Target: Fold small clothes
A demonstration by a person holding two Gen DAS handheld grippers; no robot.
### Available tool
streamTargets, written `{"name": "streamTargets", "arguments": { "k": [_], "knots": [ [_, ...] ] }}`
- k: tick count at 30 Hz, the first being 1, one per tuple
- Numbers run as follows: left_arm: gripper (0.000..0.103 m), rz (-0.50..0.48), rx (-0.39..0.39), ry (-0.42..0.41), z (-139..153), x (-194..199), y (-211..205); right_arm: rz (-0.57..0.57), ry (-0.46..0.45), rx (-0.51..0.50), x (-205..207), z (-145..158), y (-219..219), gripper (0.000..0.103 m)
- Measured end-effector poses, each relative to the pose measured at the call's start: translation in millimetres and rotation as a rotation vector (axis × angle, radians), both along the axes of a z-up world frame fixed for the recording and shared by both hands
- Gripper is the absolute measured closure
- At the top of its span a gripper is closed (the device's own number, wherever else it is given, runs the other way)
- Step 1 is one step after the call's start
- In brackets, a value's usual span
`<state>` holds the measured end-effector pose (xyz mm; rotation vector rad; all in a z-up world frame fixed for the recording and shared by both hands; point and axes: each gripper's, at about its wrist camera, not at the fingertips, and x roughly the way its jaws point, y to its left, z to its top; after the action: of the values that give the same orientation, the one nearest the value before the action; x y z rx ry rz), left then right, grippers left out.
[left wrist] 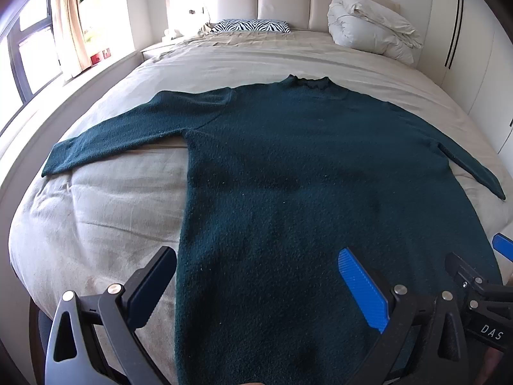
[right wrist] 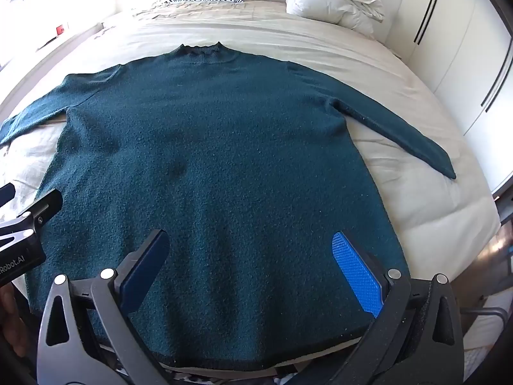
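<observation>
A dark teal knitted sweater (left wrist: 288,160) lies flat on the bed, collar at the far end, both sleeves spread out to the sides. My left gripper (left wrist: 256,263) hovers open over the sweater's lower left part, its left finger above the bare sheet and its blue pad (left wrist: 362,292) above the knit. The right wrist view shows the same sweater (right wrist: 208,144) with my right gripper (right wrist: 253,250) open over its lower hem, nothing between the fingers. The left gripper (right wrist: 19,231) shows at that view's left edge, and the right gripper's blue tip (left wrist: 503,247) shows at the left view's right edge.
The bed (left wrist: 96,224) has a beige cover. A rolled white duvet (left wrist: 368,25) and a zebra-print pillow (left wrist: 253,25) lie by the padded headboard. A window with curtains is on the left, and white wardrobe doors (right wrist: 465,48) stand to the right of the bed.
</observation>
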<state>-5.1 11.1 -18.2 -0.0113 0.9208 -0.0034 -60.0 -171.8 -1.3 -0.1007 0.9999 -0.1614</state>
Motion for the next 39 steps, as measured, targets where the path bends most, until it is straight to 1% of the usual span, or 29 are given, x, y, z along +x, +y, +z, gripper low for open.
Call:
{"name": "streamTargets", "arguments": {
  "k": [2,5,39],
  "knots": [
    [0.000,0.011,0.000,0.009,6.9,5.6,-3.9,0.000,0.000,0.001,-0.1,0.3,-0.2,0.000],
    [0.000,0.013,0.000,0.011,7.4,5.5,-4.2,0.000,0.001,0.000,0.7,0.3,-0.5,0.000],
    [0.000,0.014,-0.002,0.019,5.4,4.4,-3.1,-0.006,0.001,0.004,1.6,-1.1,-1.8,0.000]
  ]
}}
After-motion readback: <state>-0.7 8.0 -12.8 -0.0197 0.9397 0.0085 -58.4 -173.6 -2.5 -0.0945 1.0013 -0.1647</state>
